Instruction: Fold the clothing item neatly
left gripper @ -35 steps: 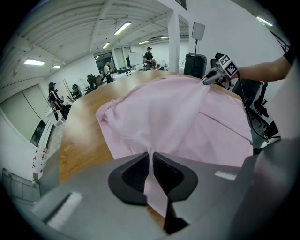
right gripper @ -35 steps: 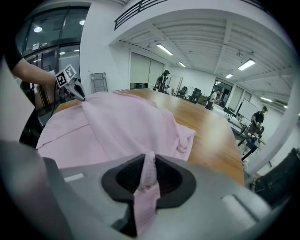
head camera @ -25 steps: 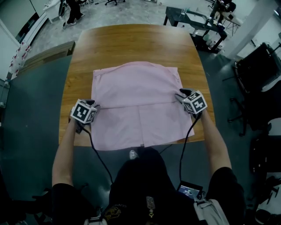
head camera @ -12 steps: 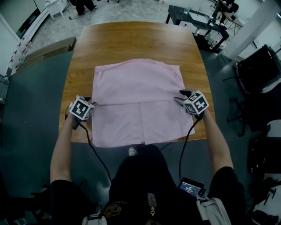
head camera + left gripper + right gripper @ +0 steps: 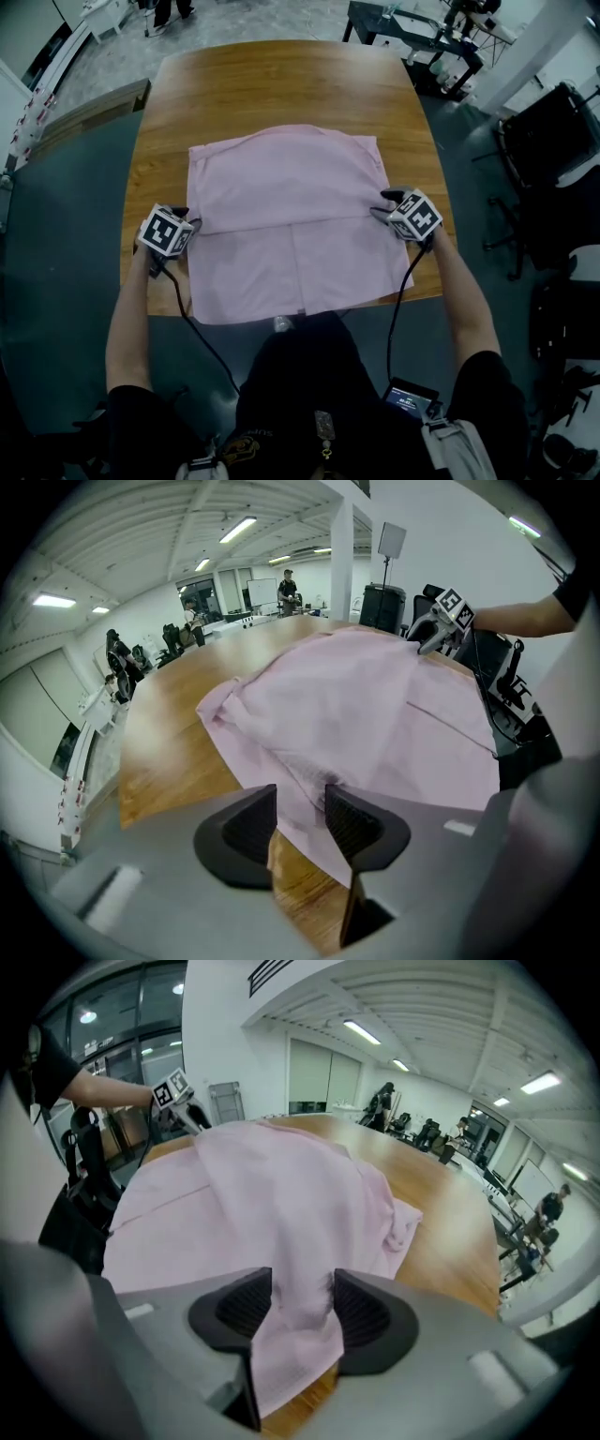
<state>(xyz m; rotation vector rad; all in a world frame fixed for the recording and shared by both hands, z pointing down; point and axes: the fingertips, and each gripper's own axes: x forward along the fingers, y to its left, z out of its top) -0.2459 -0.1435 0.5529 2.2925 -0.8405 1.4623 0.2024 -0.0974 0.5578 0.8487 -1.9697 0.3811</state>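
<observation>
Two grippers, one garment, one table.

- Wooden table (image 5: 281, 80) filled the upper middle of the head view. The pink garment (image 5: 281, 173) lay flat on it, centred, its lower hem reaching the near table edge at lower centre.
- A fold edge ran left to right across the garment's middle. That was the long axis for the coming move, as I judged it.
- My left gripper (image 5: 183, 216) sat at the left end of that line and my right gripper (image 5: 382, 203) at the right end. The cloth lay between my two tools, inward from each. Neither hand was nearer; each had its own side edge right at its tips.
- Left jaws had just been opening. They stood spread, the garment's side edge lying in the gap against one jaw, bare wood showing beside the other.
- Right jaws had just been opening too. They were spread wide, with a tongue of pink cloth lying loose through the gap and no pinch that I could see.

Views: the head view alone gave the whole outline and the fold line, but the marker cubes covered my jaws there. Only the gripper views showed the gaps and the cloth in them.
</observation>
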